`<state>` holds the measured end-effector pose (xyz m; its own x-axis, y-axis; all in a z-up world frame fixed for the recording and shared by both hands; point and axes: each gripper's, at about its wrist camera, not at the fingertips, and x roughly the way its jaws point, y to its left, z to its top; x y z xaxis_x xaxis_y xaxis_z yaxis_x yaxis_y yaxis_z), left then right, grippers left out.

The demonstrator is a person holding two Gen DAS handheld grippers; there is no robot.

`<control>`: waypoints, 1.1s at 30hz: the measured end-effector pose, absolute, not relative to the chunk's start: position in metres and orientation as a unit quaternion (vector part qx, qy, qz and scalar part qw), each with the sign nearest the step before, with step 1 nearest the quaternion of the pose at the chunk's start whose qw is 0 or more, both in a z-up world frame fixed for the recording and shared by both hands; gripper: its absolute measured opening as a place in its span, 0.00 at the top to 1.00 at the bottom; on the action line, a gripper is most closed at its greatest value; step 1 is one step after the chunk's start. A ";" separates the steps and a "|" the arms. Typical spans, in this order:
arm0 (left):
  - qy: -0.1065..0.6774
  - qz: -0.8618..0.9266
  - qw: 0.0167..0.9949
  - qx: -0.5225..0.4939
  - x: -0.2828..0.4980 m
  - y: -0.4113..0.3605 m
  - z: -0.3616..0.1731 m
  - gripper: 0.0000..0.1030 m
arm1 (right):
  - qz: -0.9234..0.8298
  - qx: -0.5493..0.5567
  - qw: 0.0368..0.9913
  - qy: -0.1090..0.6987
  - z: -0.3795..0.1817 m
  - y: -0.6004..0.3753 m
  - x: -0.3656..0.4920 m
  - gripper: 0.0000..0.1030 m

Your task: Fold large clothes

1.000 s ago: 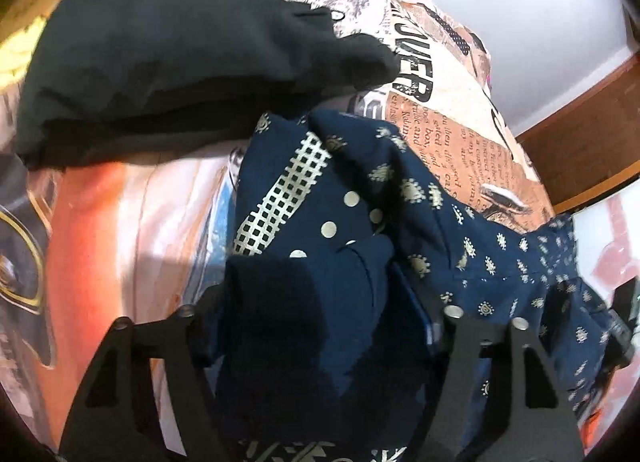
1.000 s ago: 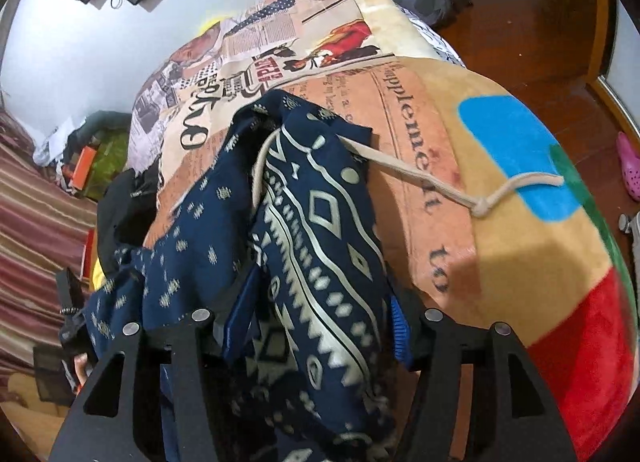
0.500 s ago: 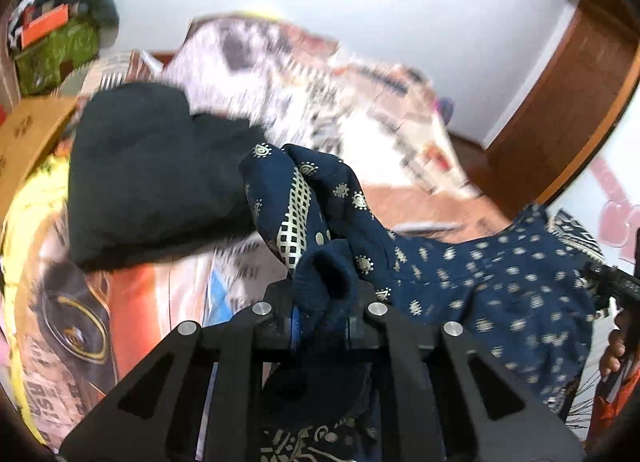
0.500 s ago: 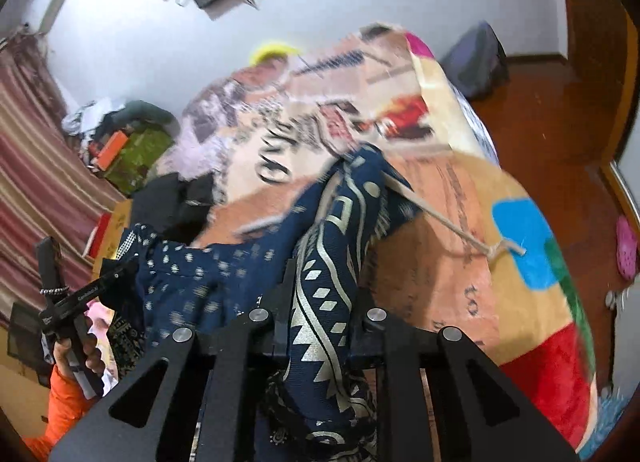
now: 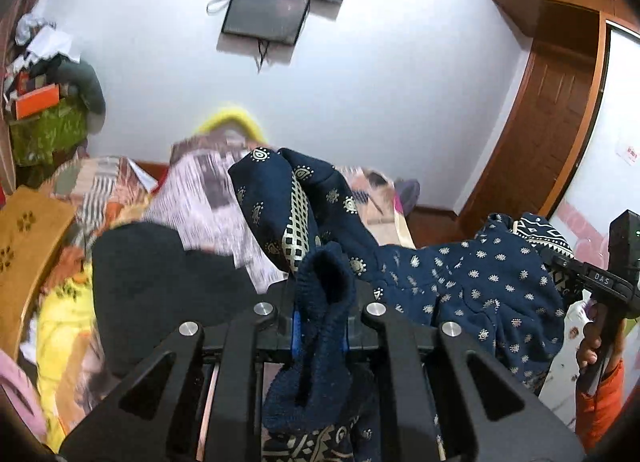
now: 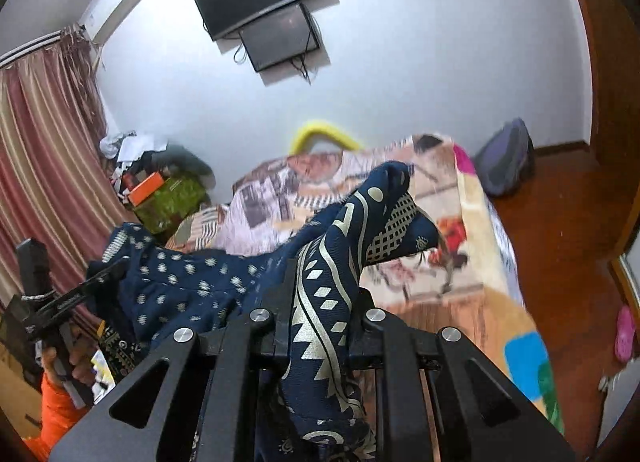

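Both the left tongs (image 5: 320,314) and right tongs (image 6: 320,310) pinched the navy patterned garment (image 5: 472,282) above the blanket-covered bed (image 6: 472,262); a black cloth (image 5: 160,274) lay beside it.

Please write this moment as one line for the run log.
left gripper: shut on navy garment | right gripper: shut on navy garment | garment: held up over bed

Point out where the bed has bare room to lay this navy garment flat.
Free: the blanket on the door side, from the pink corner down to the blue patch. Crowded: the curtain side, where the black garment lies, with clutter beyond. Both grippers, left and right, grip the navy garment.
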<state>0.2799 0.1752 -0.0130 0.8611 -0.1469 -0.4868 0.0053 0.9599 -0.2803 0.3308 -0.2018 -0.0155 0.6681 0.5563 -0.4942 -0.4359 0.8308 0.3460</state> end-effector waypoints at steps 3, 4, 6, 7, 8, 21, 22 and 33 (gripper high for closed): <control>0.263 -0.029 0.955 -0.134 0.303 0.186 -0.015 0.87 | 0.268 0.102 0.909 0.302 -0.016 -0.196 0.347 0.87; 0.267 -0.025 0.954 -0.133 0.310 0.189 -0.020 0.87 | 0.263 0.100 0.910 0.305 -0.020 -0.194 0.356 0.87; 0.285 -0.011 0.950 -0.129 0.333 0.196 -0.037 0.87 | 0.253 0.093 0.910 0.316 -0.031 -0.186 0.372 0.87; 0.294 -0.005 0.947 -0.127 0.342 0.198 -0.046 0.87 | 0.249 0.088 0.909 0.323 -0.036 -0.184 0.377 0.87; 0.307 0.001 0.943 -0.125 0.353 0.201 -0.058 0.87 | 0.244 0.082 0.908 0.330 -0.044 -0.181 0.385 0.87; 0.429 0.043 0.895 -0.113 0.435 0.226 -0.207 0.83 | 0.171 0.029 0.871 0.460 -0.184 -0.173 0.467 0.87; 0.434 0.044 0.893 -0.111 0.438 0.226 -0.213 0.82 | 0.168 0.025 0.868 0.466 -0.193 -0.175 0.468 0.85; 0.449 0.092 0.887 -0.057 0.428 0.214 -0.218 0.56 | 0.180 -0.038 0.868 0.462 -0.178 -0.178 0.449 0.74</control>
